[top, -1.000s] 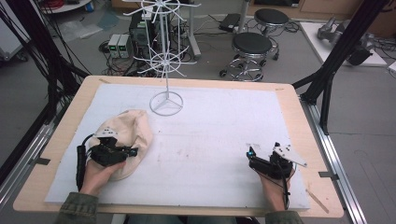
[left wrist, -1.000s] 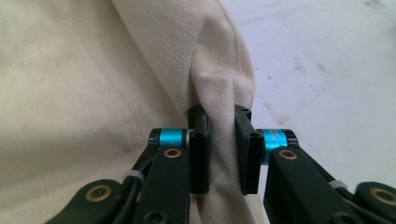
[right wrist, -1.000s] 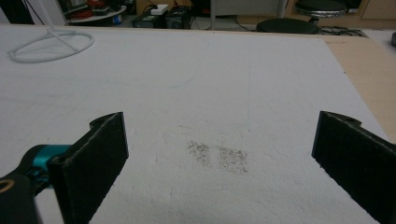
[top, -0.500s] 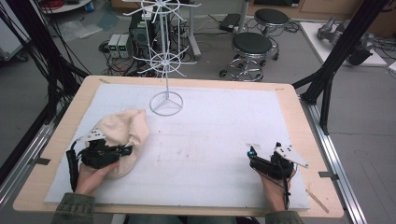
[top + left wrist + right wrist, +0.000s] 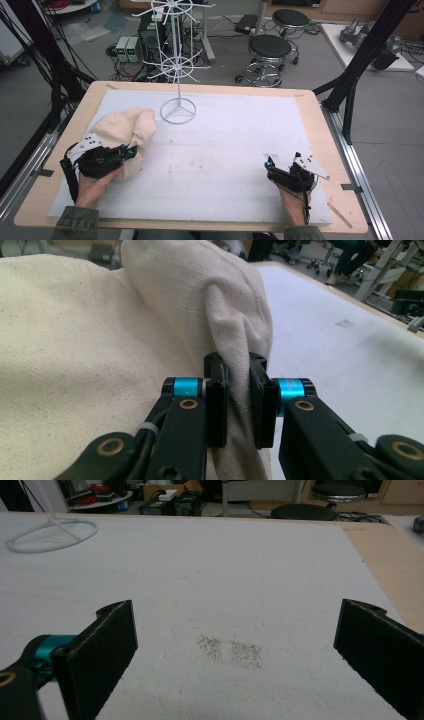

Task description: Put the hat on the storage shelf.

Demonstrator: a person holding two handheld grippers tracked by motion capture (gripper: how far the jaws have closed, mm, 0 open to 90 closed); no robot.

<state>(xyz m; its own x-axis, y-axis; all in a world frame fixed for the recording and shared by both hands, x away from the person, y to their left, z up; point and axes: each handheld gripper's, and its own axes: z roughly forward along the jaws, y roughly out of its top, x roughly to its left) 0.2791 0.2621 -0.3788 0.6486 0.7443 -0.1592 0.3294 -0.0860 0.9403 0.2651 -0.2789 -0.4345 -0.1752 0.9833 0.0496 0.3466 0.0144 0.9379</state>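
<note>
- In the high view, we saw the cream cloth hat (image 5: 124, 131) lying bunched at the left side of the surface (image 5: 230, 150), on the white mat.
- The left hand-held gripper (image 5: 131, 150) sat at the lower left of that frame, just below the hat, with its tips at the hat's lower right edge.
- In the left gripper view, its jaws were clamped narrow on a fold of the hat (image 5: 100, 340); the fabric rose between the two black pads and spread across the left and upper middle of the frame.
- The right hand-held gripper (image 5: 270, 164) rested at the lower right of the high view, well apart from the hat, its tips pointing toward the upper left.
- In the right gripper view, we found its jaws spread wide, one at each lower corner, with bare mat and a faint grey smudge (image 5: 230, 652) between them.
- A white wire stand (image 5: 177, 109) stood at the upper middle of the high view, its round base near the hat's upper right.
</note>
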